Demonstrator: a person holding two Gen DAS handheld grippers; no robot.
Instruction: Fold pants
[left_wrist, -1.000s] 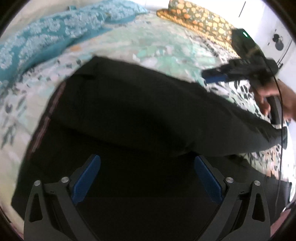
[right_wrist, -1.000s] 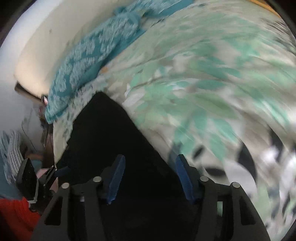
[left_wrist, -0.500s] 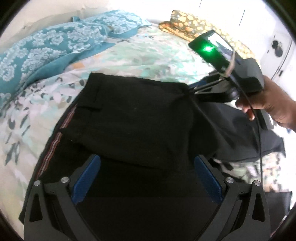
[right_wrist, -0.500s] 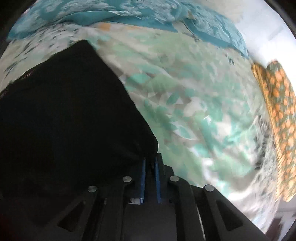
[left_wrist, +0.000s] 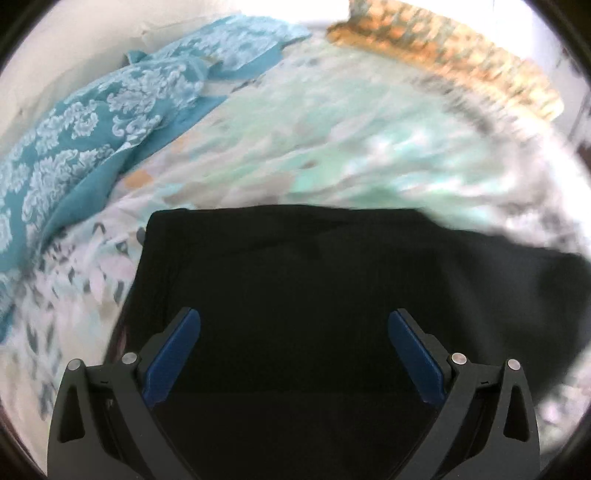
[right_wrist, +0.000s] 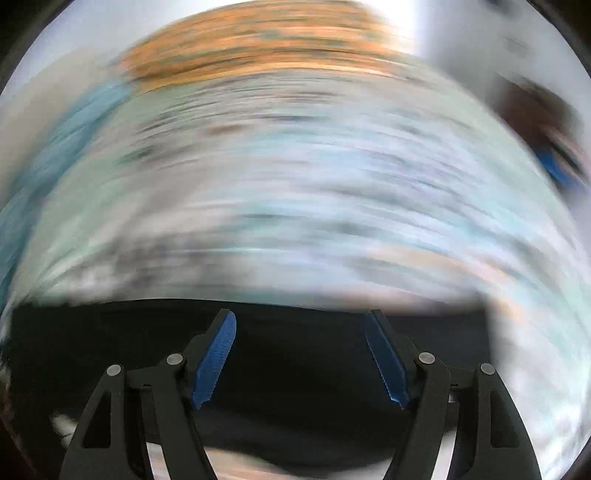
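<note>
Right claw (right_wrist: 300, 325), just opened, above black pants (right_wrist: 295, 376).

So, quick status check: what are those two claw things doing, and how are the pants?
Left gripper open, empty. Right gripper open, jaws just opened, nothing between them. Black fabric pants lie flat on the floral bedsheet. Nothing in the way.

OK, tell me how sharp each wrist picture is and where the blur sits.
Right wrist view: heavy sideways streaks smear the bedsheet; only the right gripper, jaws apart and just opened, is crisp above the black pants. Left wrist view: milder blur toward the right; the teal blanket and left gripper stay sharp.
</note>
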